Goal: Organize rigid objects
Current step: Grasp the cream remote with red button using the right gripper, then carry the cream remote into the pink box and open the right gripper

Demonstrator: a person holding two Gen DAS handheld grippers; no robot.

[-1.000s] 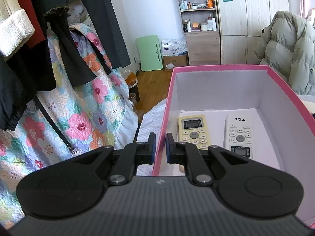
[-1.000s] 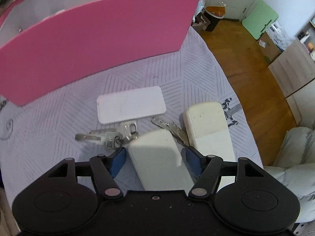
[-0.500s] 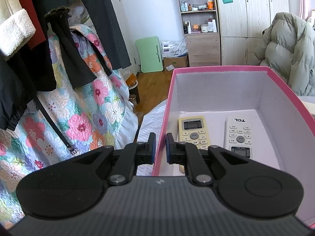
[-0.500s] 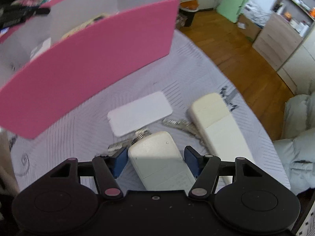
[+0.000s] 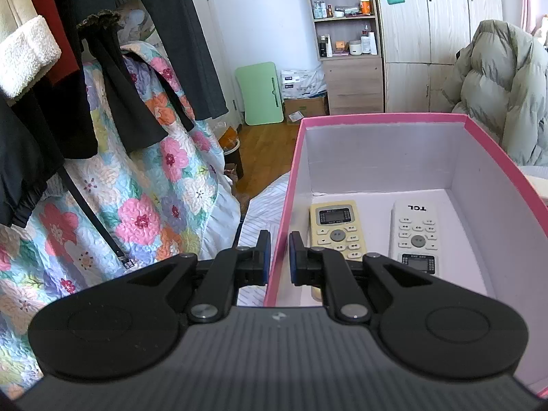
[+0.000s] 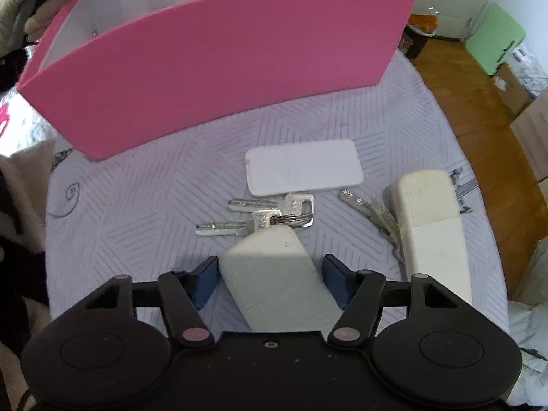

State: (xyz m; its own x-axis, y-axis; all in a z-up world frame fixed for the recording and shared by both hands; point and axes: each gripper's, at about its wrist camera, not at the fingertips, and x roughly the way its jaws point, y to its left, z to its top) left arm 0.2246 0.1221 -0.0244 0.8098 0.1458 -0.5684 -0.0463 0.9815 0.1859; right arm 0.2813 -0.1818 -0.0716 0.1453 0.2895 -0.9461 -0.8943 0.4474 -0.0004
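Observation:
My left gripper (image 5: 278, 257) is shut on the left wall of the pink box (image 5: 287, 205). Inside the box lie a yellowish remote (image 5: 337, 229) and a white TCL remote (image 5: 416, 236). In the right wrist view the same pink box (image 6: 219, 65) stands at the far side of the bed. My right gripper (image 6: 272, 279) is shut on a white remote (image 6: 274, 274), held face down above the bedspread. On the bedspread lie a white card (image 6: 303, 167), a key bunch (image 6: 263, 215), more keys (image 6: 373, 215) and a cream remote (image 6: 430, 222).
A floral quilt (image 5: 113, 198) and dark clothes (image 5: 102, 68) hang to the left of the box. A puffy grey coat (image 5: 500, 85) is at the right. The bed's rounded edge drops to wooden floor (image 6: 479, 109) on the right.
My right gripper with the white remote has lifted and swung left; the keys and card now show more fully beyond it. The left gripper and box stay put.

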